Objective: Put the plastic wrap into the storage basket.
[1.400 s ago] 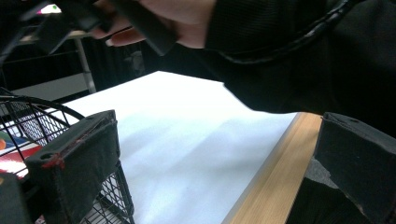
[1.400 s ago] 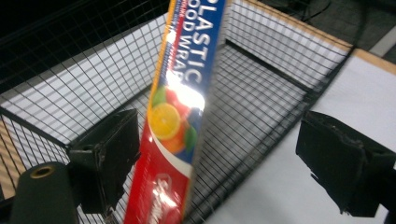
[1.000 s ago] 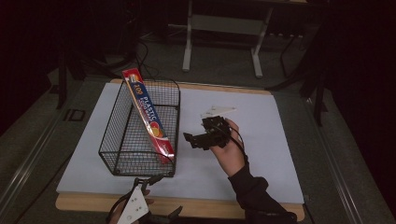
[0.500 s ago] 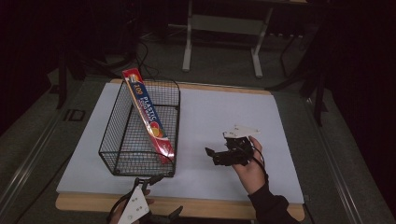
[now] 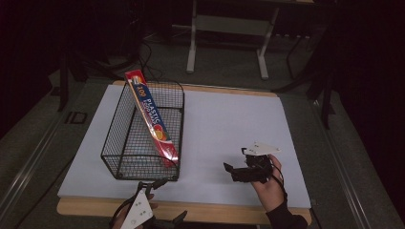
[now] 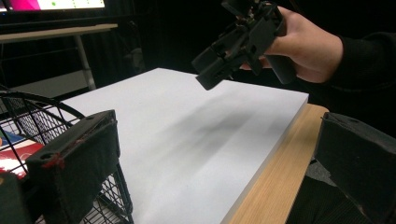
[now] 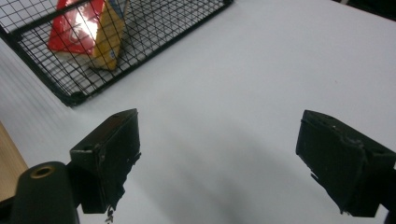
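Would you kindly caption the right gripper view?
Open right gripper above white table, near black wire basket holding red box.

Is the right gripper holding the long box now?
No, the right gripper is open over bare white board, and the box leans inside the wire basket.

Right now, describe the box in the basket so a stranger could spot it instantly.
On the white table, find the black wire basket at its left side. Inside leans a long, narrow box, tilted with its top end above the far rim. It is red and blue, the one colourful thing there.
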`<move>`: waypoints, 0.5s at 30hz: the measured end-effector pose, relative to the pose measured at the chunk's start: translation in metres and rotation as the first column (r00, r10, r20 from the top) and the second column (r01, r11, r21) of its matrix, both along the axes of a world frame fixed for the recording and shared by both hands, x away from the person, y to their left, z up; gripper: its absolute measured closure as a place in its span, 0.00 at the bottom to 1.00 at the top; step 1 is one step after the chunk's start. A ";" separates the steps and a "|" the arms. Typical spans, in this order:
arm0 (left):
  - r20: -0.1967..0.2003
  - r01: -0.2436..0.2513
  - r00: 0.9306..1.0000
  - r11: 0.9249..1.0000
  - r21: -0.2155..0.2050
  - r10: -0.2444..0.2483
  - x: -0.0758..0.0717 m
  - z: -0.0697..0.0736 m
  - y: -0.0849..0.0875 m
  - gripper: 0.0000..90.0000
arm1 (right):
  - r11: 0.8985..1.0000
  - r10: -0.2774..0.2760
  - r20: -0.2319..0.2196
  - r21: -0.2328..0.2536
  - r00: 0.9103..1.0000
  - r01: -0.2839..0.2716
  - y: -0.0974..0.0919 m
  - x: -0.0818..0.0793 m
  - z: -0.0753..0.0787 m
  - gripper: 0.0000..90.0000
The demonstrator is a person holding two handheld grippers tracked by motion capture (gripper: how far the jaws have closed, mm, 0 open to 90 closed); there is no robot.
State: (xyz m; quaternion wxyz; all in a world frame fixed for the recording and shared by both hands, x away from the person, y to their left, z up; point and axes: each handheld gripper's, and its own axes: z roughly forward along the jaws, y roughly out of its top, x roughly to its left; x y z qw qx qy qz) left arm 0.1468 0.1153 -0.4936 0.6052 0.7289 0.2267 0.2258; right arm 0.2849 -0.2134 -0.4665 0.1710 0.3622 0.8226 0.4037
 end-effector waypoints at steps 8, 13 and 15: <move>-0.001 0.001 1.000 1.000 -0.001 -0.001 0.001 0.000 0.000 0.01 | 0.999 -0.033 0.006 -0.009 0.999 0.033 -0.019 -0.008 -0.010 0.15; -0.002 -0.002 1.000 1.000 0.003 0.002 0.001 -0.001 0.000 0.01 | 0.999 -0.054 0.003 0.003 0.999 0.054 -0.032 -0.013 -0.014 0.15; -0.008 -0.003 1.000 1.000 0.001 0.003 0.001 -0.001 0.001 0.01 | 0.998 -0.055 -0.004 0.005 0.998 0.055 -0.037 -0.014 -0.018 0.15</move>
